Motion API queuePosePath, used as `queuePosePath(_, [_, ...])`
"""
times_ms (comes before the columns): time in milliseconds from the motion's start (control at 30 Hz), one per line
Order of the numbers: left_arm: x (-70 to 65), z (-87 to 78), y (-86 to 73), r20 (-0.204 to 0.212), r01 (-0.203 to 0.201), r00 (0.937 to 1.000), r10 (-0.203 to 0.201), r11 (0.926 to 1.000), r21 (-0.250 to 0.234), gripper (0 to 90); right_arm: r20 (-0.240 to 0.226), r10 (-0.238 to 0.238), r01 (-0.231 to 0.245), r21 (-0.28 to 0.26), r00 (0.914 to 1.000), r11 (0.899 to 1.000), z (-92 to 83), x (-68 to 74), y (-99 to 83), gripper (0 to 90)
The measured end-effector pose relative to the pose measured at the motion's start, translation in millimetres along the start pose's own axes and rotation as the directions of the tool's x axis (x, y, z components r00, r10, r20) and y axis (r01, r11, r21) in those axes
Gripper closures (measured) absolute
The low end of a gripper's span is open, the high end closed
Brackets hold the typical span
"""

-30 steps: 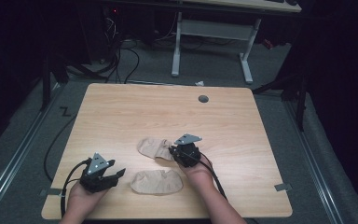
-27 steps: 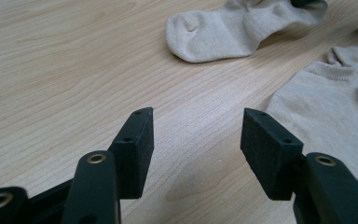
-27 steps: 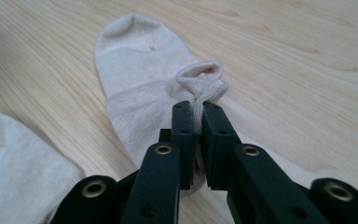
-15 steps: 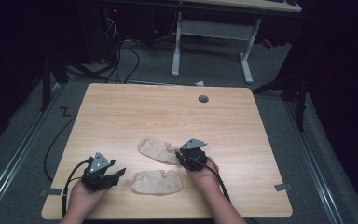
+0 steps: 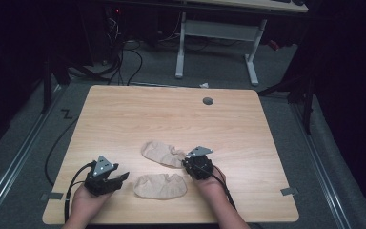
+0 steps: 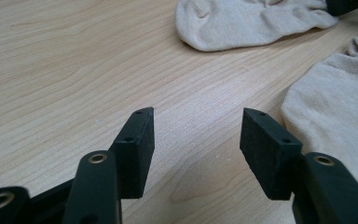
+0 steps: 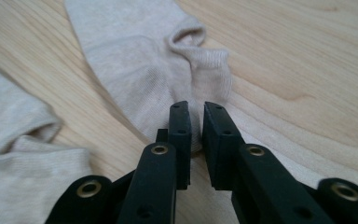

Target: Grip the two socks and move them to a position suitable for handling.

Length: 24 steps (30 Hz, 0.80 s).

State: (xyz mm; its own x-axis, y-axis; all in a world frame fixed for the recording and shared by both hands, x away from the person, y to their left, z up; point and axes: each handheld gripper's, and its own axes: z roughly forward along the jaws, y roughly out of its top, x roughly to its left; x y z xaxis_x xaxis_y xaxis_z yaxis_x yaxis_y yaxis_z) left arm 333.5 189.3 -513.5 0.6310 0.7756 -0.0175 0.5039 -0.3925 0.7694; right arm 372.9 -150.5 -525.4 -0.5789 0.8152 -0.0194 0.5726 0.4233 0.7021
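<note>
Since a second ago the right tool [image 5: 188, 166] slid back toward the person and sank a bit, and its jaws have just been closing, now pinched on the edge of the far sock [image 7: 154, 74], probably to lift it onto its mate. Left tool [image 6: 196, 140] sits with jaws wide apart, nothing in them, just beside the near sock [image 5: 159, 185] on the desk [image 5: 248, 124]. No labels or writing I can read.
</note>
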Motion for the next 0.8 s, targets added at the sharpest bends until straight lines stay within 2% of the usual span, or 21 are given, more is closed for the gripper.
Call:
queuePosePath(100, [0.9,1.8,-0.2,-0.002,0.004,1.0,-0.004,1.0,0.001,45.3,0.03,0.008,-0.009,0.008,0.9995,1.0,2.4,-6.1,3.2,83.1])
queuePosePath(167, [2.4,4.6,1.1,-0.012,0.008,0.9999,-0.008,1.0,0.005,45.1,0.032,0.021,-0.021,0.001,0.9993,1.0,5.5,-11.9,5.2,83.1])
queuePosePath(233, [4.5,9.0,4.7,-0.011,0.033,0.9994,-0.033,0.9995,0.0,44.9,0.039,0.031,-0.031,-0.004,0.9988,1.0,8.5,-16.7,7.2,83.0])
queuePosePath(300, [6.0,13.5,11.8,-0.016,0.045,0.9989,-0.045,0.999,0.003,45.0,0.02,0.051,-0.05,-0.011,0.9985,0.999,9.8,-21.1,7.3,82.9])
queuePosePath(367, [6.2,19.1,20.6,-0.014,0.039,0.9992,-0.039,0.9993,0.0,45.5,0.018,0.046,-0.046,-0.016,0.9988,0.999,7.6,-22.5,7.5,82.9])
queuePosePath(500, [7.7,37.0,38.3,-0.01,0.032,0.9994,-0.032,0.9995,0.004,47.1,0.016,0.063,-0.062,-0.053,0.9979,0.997,-2.9,-25.7,7.1,82.8])
queuePosePath(667, [9.8,64.8,52.4,0.014,0.058,0.9982,-0.058,0.9983,0.012,49.7,0.012,0.086,-0.085,-0.057,0.9962,0.995,-6.7,-32.0,4.2,82.4])
queuePosePath(800, [7.7,81.0,63.1,0.027,0.05,0.9984,-0.05,0.9986,0.02,52.0,0.002,0.103,-0.103,-0.072,0.9947,0.992,-8.4,-35.3,3.8,80.9])
